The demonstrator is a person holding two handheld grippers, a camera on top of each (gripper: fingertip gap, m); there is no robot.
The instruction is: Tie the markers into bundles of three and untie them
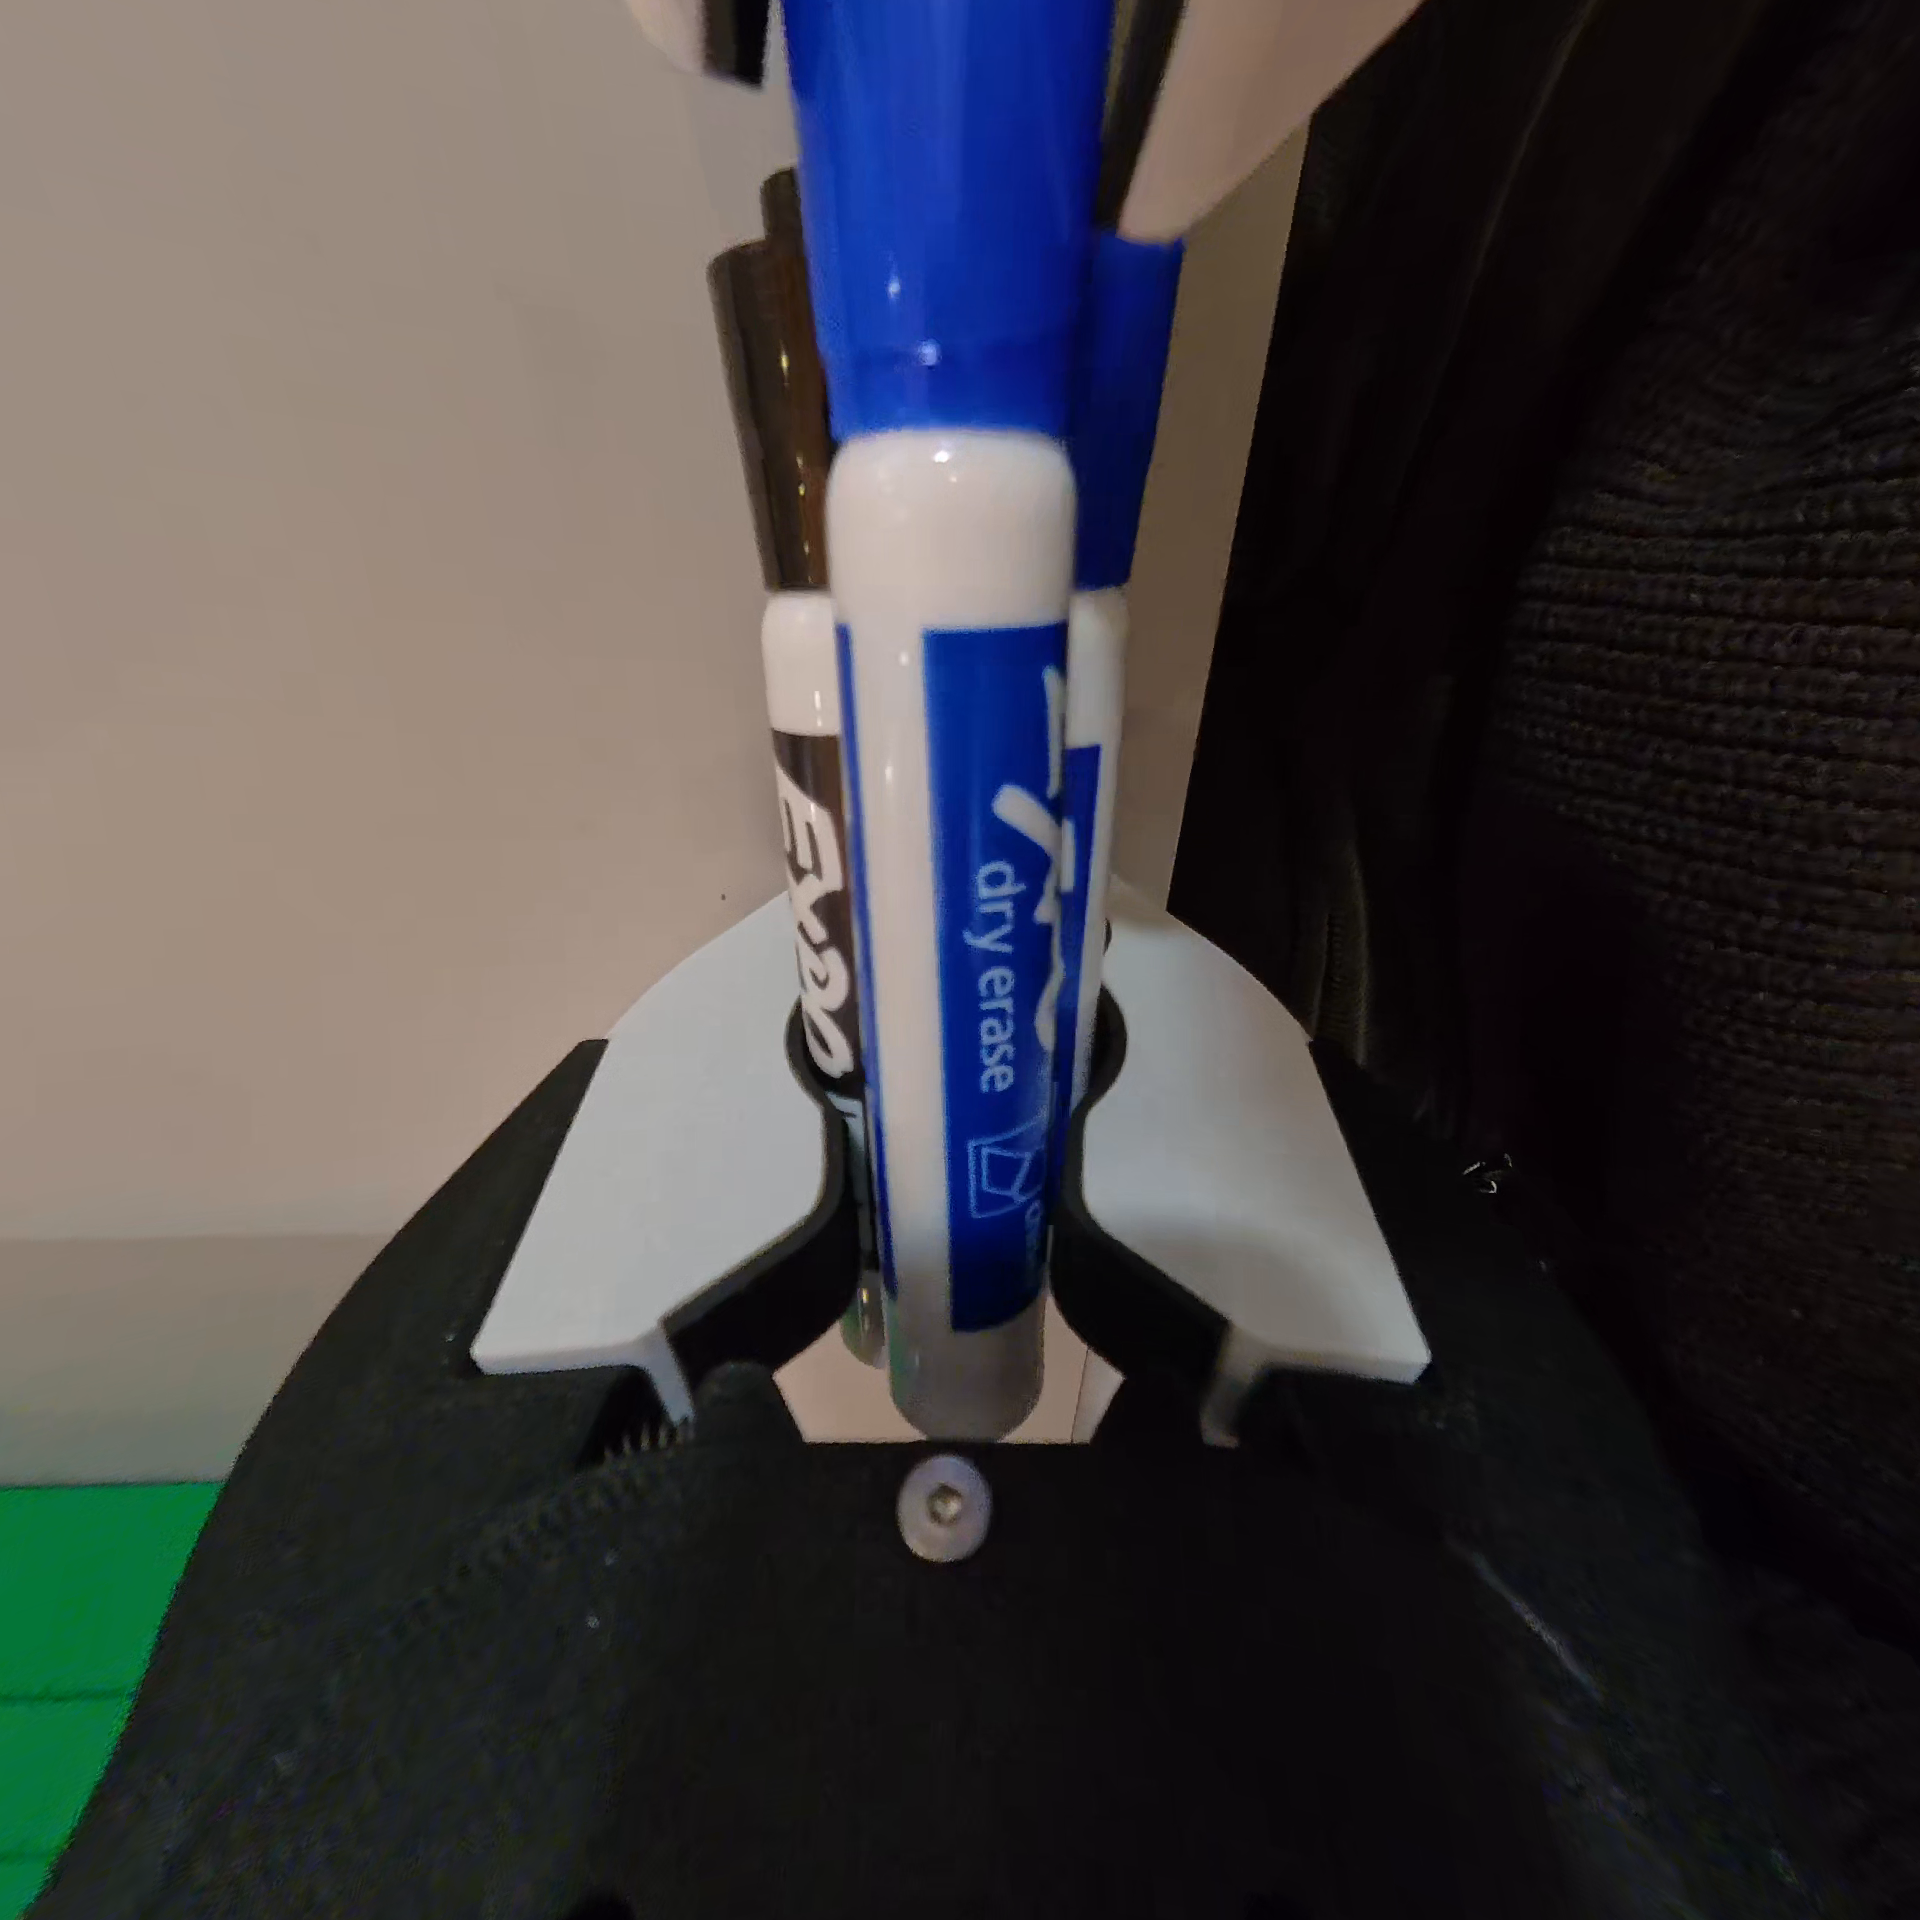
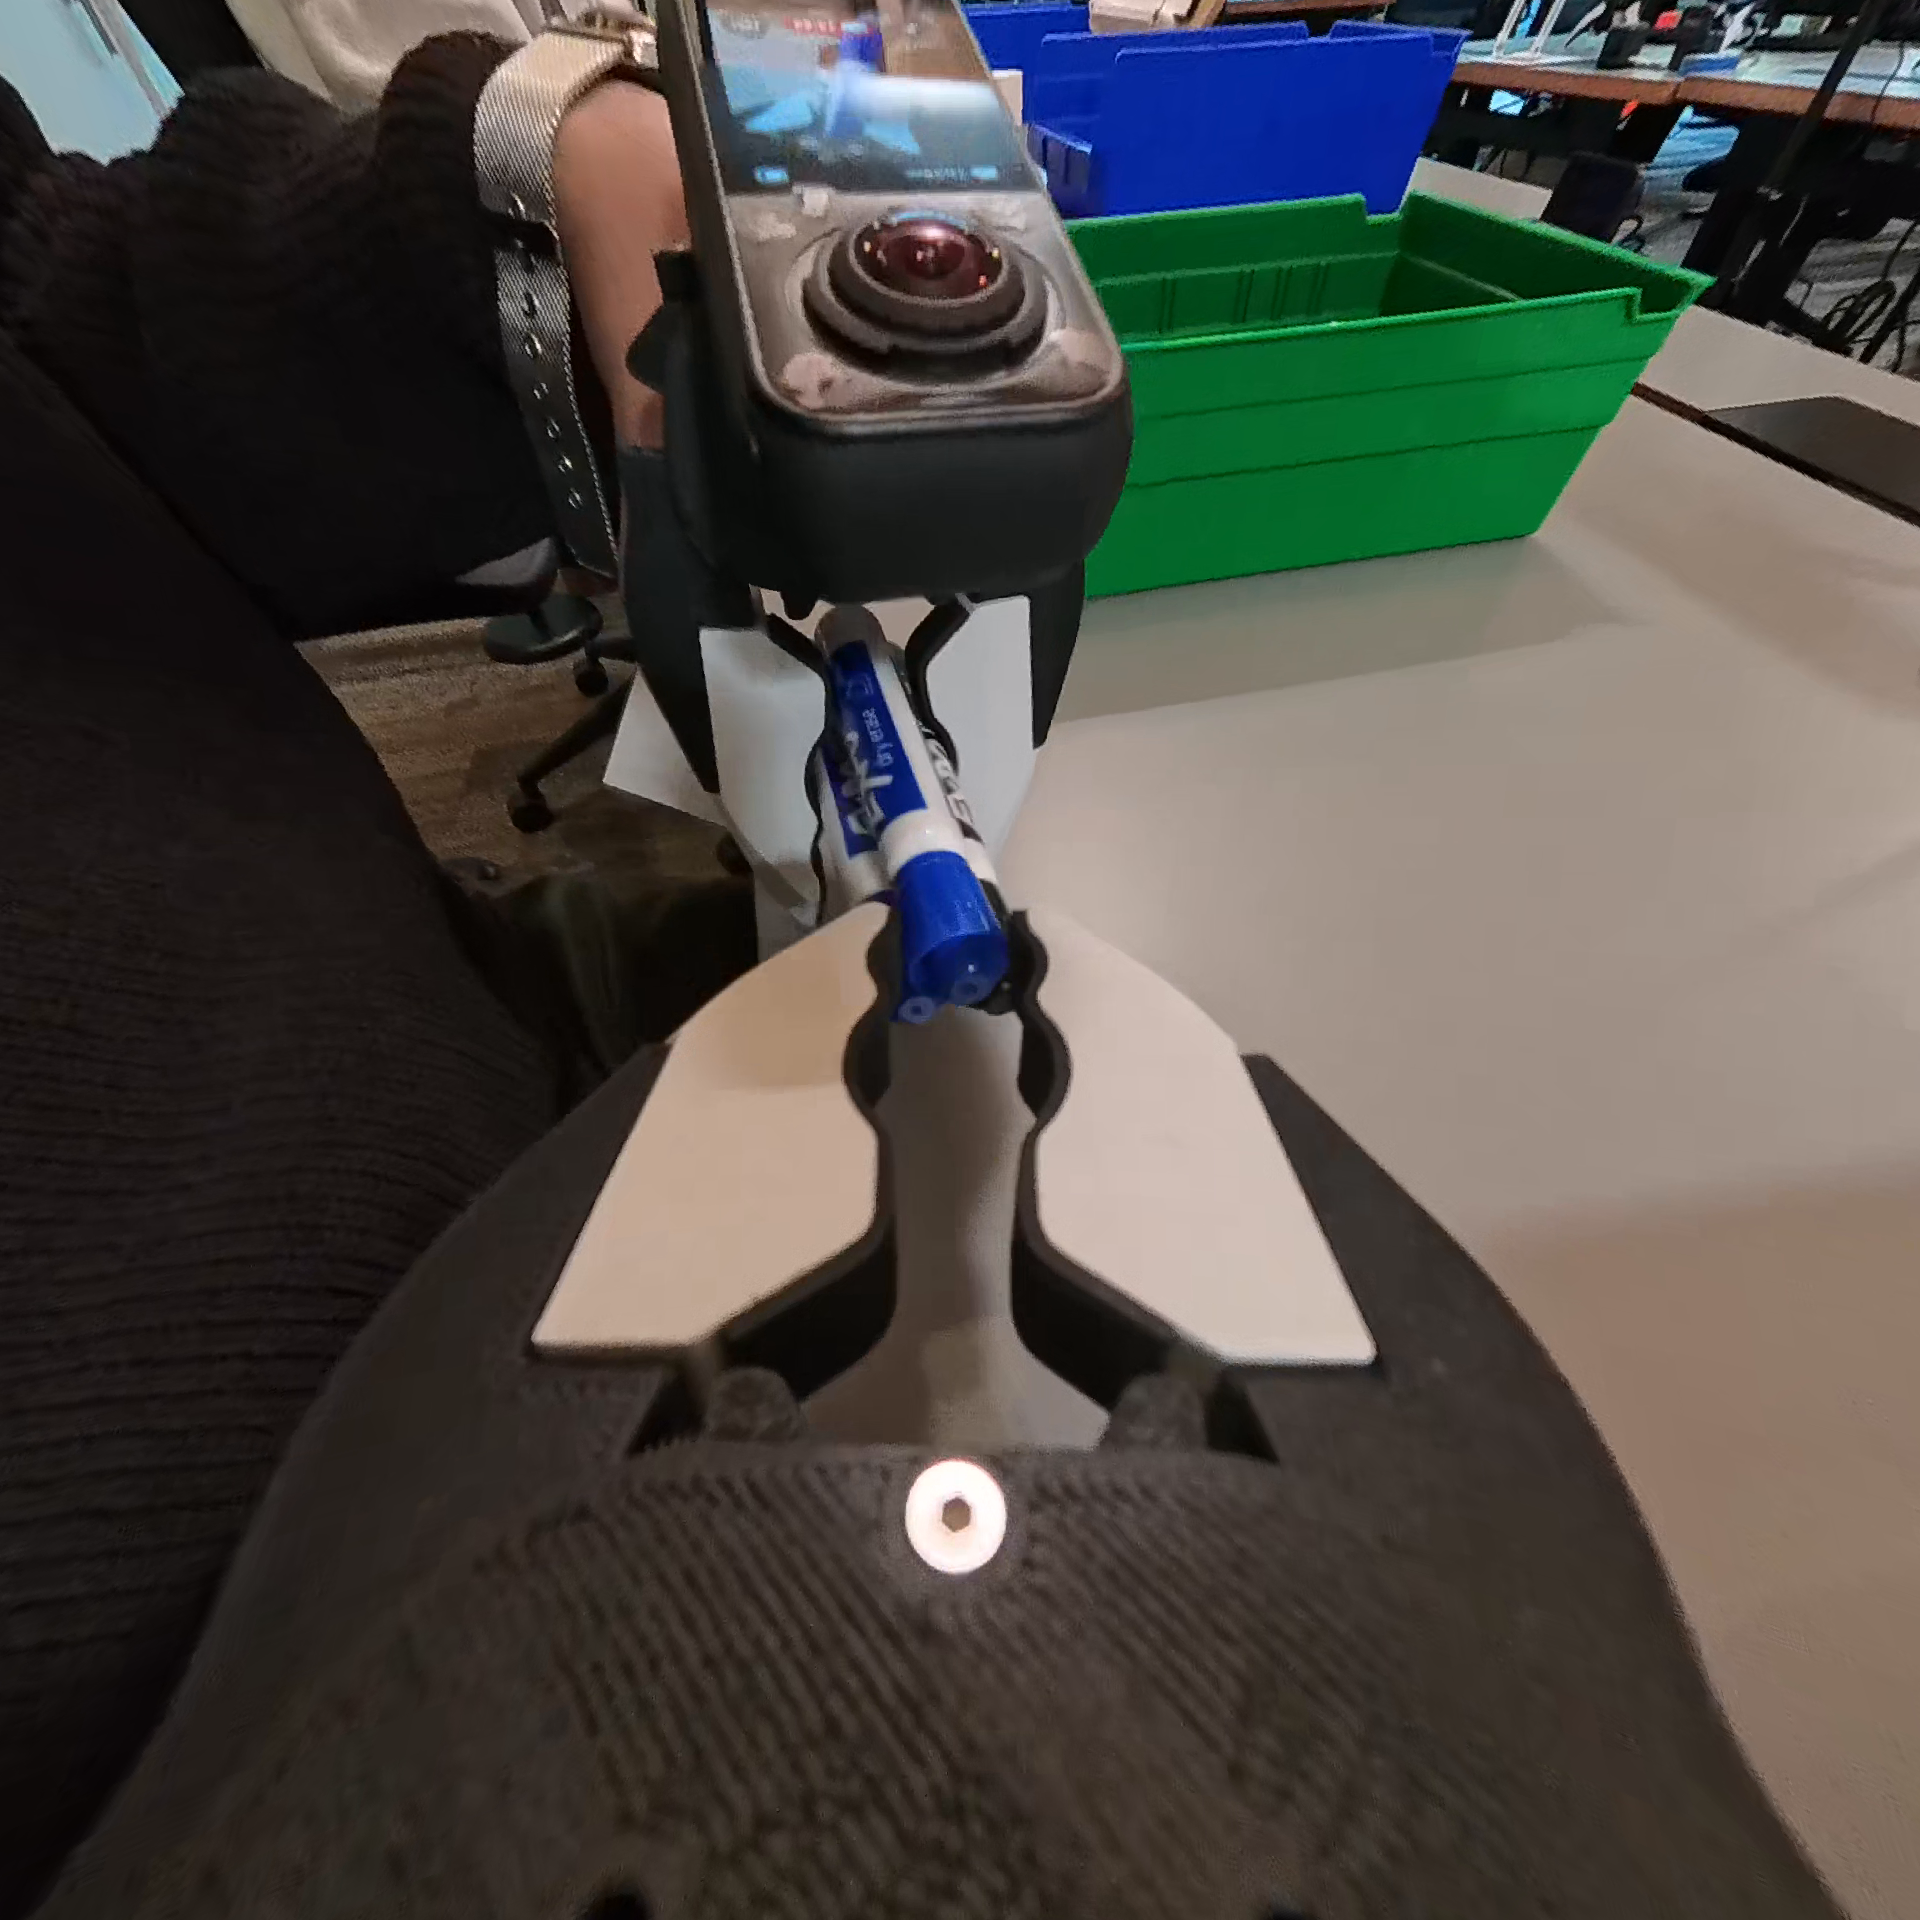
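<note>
Markers (image 1: 951, 831) between both jaws, seemingly.

My grippers are black textured plastic with white, wavy-edged finger plates (image 2: 1132, 1132). A pale screw (image 2: 954, 1515) sits at each base. I wear a black knit sleeve (image 2: 208, 935).

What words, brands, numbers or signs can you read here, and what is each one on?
I won't read writing out; here is where it stands.
Blue marker in the left gripper: white print and a small symbol on its blue label.
Black marker behind it: white lettering on its black label, partly hidden.
Camera screen above that gripper: too blurred to read.
Green bin: none seen.
</note>
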